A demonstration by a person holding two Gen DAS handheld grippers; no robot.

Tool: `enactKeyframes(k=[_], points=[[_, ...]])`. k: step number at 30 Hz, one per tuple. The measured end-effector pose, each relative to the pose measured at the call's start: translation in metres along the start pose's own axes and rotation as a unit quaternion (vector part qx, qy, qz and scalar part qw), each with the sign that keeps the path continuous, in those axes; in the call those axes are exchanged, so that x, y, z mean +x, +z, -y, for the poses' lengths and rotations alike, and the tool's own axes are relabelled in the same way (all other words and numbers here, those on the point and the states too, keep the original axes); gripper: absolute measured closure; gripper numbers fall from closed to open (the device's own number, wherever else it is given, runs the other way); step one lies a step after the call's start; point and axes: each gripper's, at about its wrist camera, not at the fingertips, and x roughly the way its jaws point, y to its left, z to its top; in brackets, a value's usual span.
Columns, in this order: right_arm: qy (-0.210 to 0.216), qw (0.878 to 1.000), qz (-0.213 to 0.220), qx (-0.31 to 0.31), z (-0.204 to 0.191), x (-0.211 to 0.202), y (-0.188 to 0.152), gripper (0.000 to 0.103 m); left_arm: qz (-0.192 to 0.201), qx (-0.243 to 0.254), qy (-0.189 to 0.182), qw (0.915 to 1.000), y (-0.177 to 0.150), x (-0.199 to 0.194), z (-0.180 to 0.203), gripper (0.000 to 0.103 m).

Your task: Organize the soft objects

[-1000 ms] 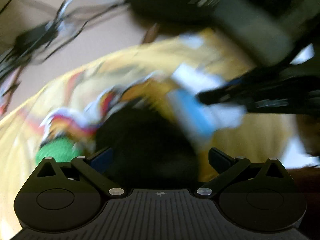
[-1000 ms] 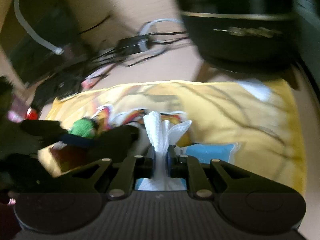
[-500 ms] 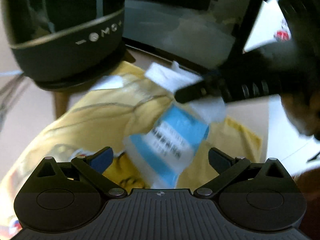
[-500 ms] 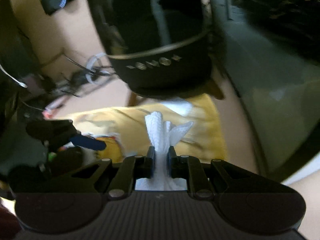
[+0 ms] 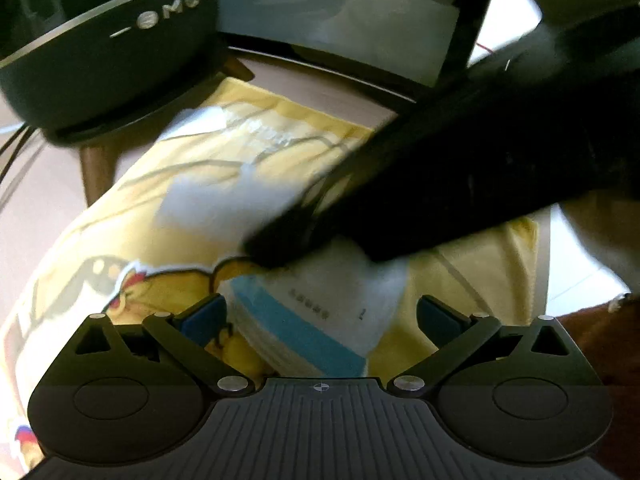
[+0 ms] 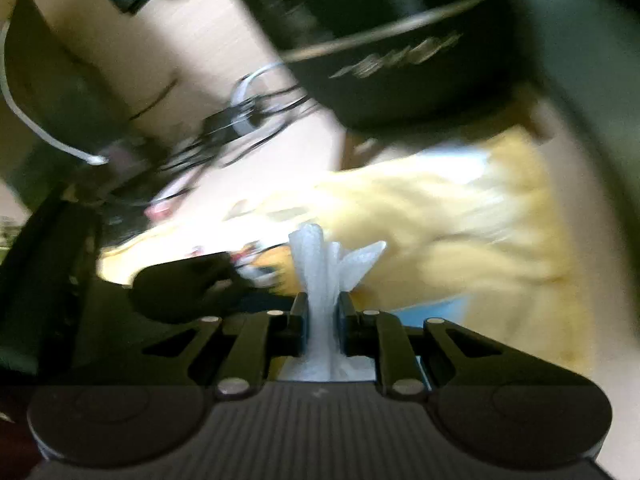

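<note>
Left gripper (image 5: 320,316) open over a tissue pack

Low in the frame's centre, the blue-and-white tissue pack (image 5: 304,320) lies on yellow cloth (image 5: 192,184) between the spread fingers; the blurred right gripper (image 5: 280,248) crosses from the upper right.

Both wrist views close, angled steeply down, sharing yellow cloth (image 5: 280,136) (image 6: 460,216)
</note>
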Motion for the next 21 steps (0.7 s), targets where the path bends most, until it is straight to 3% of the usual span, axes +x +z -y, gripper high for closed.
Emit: enactKeyframes(k=[4,10,13,16,21], points=[[-0.031,1.000,0.001,-0.002,0.004,-0.003,0.002,0.087,0.016,-0.022,0.018,0.9995,-0.004,-0.012,-0.003,0.000],[-0.152,0.988,0.030,-0.016,0.027,-0.039,-0.006,0.086,0.030,-0.021,0.015,0.9992,-0.002,-0.021,0.004,0.000],[-0.161,0.987,0.021,-0.013,0.034,-0.054,-0.020,0.086,0.030,-0.015,0.009,0.9994,-0.002,-0.022,0.007,0.000],[-0.176,0.984,0.004,-0.002,0.039,-0.059,-0.036,0.085,0.034,0.006,0.013,0.9993,0.000,-0.021,0.009,0.000],[-0.188,0.982,-0.020,0.024,0.045,-0.061,-0.058,0.085,0.039,0.100,0.032,0.9937,0.008,-0.007,0.021,0.000]])
